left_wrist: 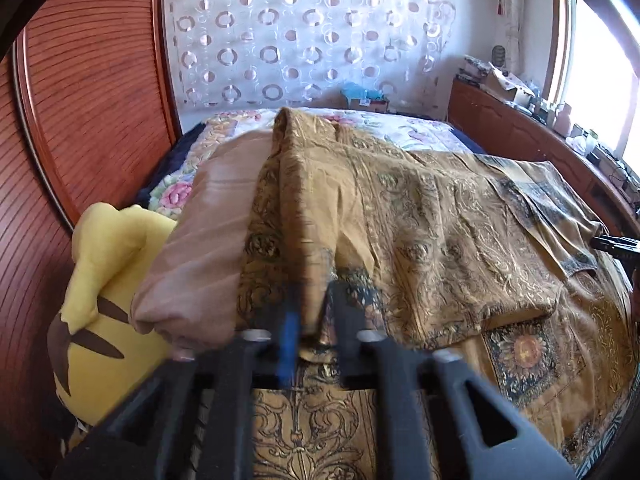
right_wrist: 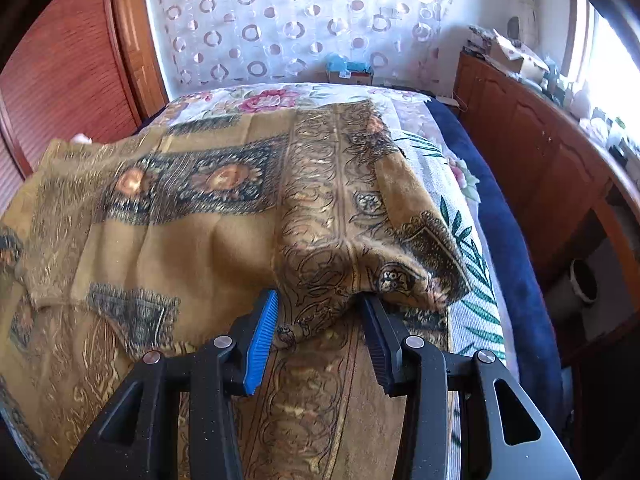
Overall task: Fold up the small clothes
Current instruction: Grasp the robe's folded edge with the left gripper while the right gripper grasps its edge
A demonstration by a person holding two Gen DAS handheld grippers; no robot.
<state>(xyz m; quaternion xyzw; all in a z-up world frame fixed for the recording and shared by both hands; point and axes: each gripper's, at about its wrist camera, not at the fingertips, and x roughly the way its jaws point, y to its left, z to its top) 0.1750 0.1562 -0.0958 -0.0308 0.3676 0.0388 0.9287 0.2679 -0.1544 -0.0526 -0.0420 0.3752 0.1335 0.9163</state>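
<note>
- You've got nothing legible here: no words, brand names or numbers.
- The small box (right_wrist: 349,76) beyond the bed (right_wrist: 516,264) carries a label, too tiny to read.

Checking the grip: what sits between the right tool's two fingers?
A bunched fold of the patterned brown garment fills the gap in the right tool, seen in the right wrist view.

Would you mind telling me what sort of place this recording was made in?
Most likely a home bedroom: a bed with a floral quilt, a yellow plush toy beside it, and a cluttered wooden cabinet under a sunlit window.
</note>
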